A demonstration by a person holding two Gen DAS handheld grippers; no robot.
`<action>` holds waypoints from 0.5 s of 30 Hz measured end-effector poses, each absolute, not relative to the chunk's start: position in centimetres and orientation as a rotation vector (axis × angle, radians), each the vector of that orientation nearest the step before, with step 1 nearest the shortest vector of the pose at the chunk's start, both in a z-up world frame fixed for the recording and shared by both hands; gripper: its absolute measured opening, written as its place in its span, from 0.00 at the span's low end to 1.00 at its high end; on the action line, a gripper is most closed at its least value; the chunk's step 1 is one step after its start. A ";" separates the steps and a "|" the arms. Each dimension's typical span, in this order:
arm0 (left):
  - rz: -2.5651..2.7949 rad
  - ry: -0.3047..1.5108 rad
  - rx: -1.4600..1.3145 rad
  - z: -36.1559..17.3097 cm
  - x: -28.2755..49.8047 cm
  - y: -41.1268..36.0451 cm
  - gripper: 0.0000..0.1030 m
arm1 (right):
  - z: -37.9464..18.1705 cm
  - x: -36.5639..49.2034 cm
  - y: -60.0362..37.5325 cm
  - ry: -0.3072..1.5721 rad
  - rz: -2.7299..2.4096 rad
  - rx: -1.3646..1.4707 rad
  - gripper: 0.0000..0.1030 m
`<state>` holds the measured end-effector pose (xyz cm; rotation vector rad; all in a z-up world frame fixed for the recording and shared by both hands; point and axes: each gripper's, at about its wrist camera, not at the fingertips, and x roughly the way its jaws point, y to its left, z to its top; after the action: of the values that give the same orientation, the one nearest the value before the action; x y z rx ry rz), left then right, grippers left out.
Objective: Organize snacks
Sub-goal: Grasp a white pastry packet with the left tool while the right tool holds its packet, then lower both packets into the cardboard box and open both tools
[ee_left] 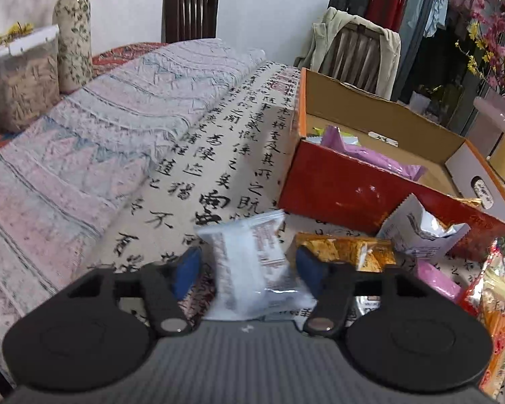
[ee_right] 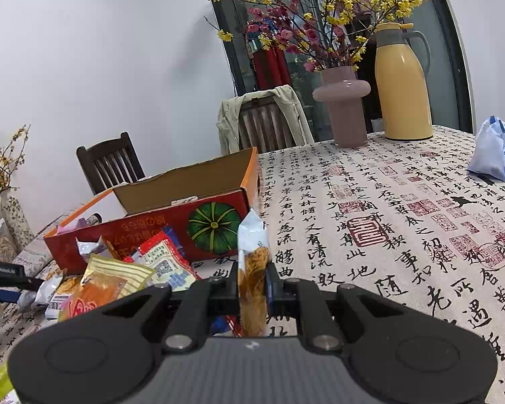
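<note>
My left gripper has its blue pads against both edges of a white snack packet, which stands tilted and blurred between them. Just beyond lie an orange packet, a torn white wrapper and a pink packet. Behind them stands the red cardboard box, open on top, with a purple packet inside. My right gripper is shut on an upright packet with a white top and golden contents. Left of it is a heap of snack packets in front of the same box.
A folded quilt, a floral vase and a clear lidded container fill the table's left. On the right stand a pink vase, a yellow flask and a blue-white bag. Chairs line the far side.
</note>
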<state>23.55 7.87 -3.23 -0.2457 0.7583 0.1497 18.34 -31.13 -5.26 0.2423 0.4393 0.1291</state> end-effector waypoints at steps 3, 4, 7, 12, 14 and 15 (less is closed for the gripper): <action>0.139 0.753 -0.260 -3.1 23.2 8.0 0.40 | -5.3 18.3 -31.1 0.439 0.130 0.242 0.12; 0.141 0.747 -0.256 -3.1 23.1 8.0 0.40 | -5.3 18.3 -31.1 0.439 0.130 0.242 0.12; 0.141 0.740 -0.255 -3.0 22.9 8.1 0.39 | -5.3 18.3 -31.0 0.439 0.130 0.242 0.12; 0.131 0.695 -0.244 -1.9 21.9 8.2 0.39 | -5.1 18.1 -31.0 0.425 0.134 0.250 0.12; 0.118 0.661 -0.230 -0.9 21.4 7.9 0.39 | -4.8 17.9 -30.9 0.417 0.133 0.251 0.12; 0.106 0.637 -0.218 -0.2 21.2 7.6 0.39 | -4.5 17.8 -30.9 0.408 0.138 0.253 0.12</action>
<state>21.19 7.60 -0.16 -0.2184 0.6375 0.1065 17.83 -30.89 -4.51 0.2532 0.4077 0.1383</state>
